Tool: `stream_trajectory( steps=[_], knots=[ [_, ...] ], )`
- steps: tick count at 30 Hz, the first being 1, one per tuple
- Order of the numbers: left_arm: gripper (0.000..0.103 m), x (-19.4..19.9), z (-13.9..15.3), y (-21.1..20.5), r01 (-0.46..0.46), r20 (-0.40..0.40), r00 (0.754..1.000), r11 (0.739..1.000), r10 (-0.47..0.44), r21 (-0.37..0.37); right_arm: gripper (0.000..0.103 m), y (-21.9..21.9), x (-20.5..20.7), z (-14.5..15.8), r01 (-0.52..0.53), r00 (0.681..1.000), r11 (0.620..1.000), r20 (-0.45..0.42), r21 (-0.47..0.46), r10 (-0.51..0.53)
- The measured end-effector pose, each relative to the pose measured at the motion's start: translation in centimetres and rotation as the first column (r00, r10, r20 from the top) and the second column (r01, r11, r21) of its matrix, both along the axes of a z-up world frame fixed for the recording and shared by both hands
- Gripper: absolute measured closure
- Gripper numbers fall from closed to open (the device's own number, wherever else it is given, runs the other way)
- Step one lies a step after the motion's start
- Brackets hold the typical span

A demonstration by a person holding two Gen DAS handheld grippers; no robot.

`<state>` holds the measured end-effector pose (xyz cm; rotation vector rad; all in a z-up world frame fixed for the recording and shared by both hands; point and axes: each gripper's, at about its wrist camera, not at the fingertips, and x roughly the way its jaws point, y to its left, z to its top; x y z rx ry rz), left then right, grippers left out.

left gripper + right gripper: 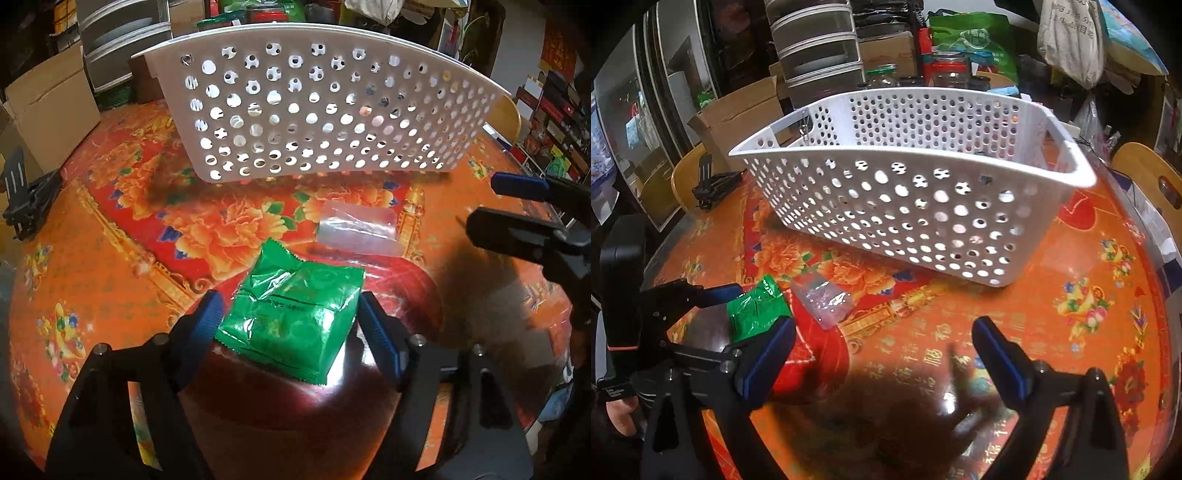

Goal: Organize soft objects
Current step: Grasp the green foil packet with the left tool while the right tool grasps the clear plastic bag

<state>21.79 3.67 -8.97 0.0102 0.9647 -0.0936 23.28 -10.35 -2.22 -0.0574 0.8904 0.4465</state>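
The left gripper points toward 12 o'clock, jaws spread wide; the right gripper, at its 3 o'clock, gapes too.

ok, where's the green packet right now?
Left wrist view: green packet lies on the tablecloth between the open left hand-held gripper fingers, clear pouch just beyond, basket behind.

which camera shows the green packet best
The left wrist view: the green packet lies whole and central between the open left gripper fingers. The right wrist view shows only part of it at the left edge.
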Motion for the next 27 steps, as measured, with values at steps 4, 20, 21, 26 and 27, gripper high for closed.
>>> stream_trajectory(
  steps=[4, 20, 21, 26, 27],
  knots=[
    [0.045, -0.4, 0.3, 0.6, 0.008, 0.011, 1.0, 1.0, -0.008, -0.005, 0.007, 0.9, 0.7, -0.6, -0.011, 1.0, 1.0, -0.016, 0.0, 0.011],
    [0.05, -1.5, 0.5, 3.8, -0.026, 0.026, 0.999, 0.999, 0.027, -0.033, 0.041, 7.9, 3.1, -3.6, -0.13, 0.991, 0.984, -0.039, -0.12, 0.126],
    [0.05, -1.5, 0.4, 4.0, -0.028, 0.026, 0.999, 0.999, 0.029, -0.035, 0.042, 8.1, 3.2, -3.7, -0.132, 0.991, 0.983, -0.039, -0.128, 0.128],
    [0.05, -1.5, 0.4, 3.9, -0.031, 0.031, 0.999, 0.999, 0.032, -0.032, 0.051, 8.8, 3.5, -3.7, -0.137, 0.991, 0.979, -0.028, -0.152, 0.134],
    [0.05, -1.5, 0.4, 4.0, -0.031, 0.031, 0.999, 0.999, 0.032, -0.035, 0.057, 8.9, 3.5, -3.7, -0.135, 0.991, 0.978, -0.025, -0.157, 0.133]
  ],
)
